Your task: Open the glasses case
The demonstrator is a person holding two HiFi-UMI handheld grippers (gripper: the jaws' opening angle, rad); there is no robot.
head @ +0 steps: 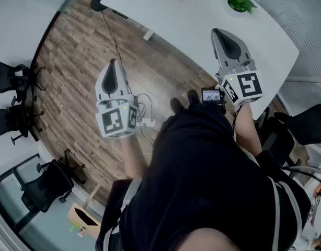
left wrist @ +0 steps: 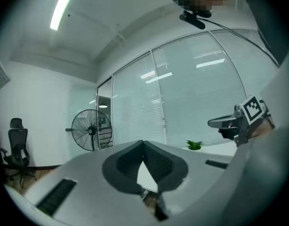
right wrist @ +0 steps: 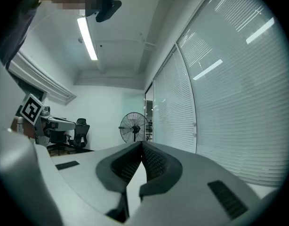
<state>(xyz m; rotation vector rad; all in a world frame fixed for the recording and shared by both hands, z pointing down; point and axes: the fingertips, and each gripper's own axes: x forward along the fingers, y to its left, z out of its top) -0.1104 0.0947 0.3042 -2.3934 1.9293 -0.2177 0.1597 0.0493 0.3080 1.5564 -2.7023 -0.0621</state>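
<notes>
I judge the task not begun: no view shows the glasses case, so I cannot say where it lies relative to either tool, nor how it looks, whether hard or soft, hinged or zipped. The left tool (head: 113,63) is held level over the wooden floor (head: 77,56), and in its own view its jaws are pressed together at the tips with nothing between them, only a small bare gap lower down. The right tool (head: 217,34) is also level and pressed together on nothing, its pads meeting at the tip in its own view. Below and ahead of the right tool lies the white tabletop (head: 186,22), bare where I can see it, with a small green plant (head: 239,1) beyond the tool's tip. Everything is left to do: find the case, bring both tools to it, hold one half down and lift or unfasten the lid.
</notes>
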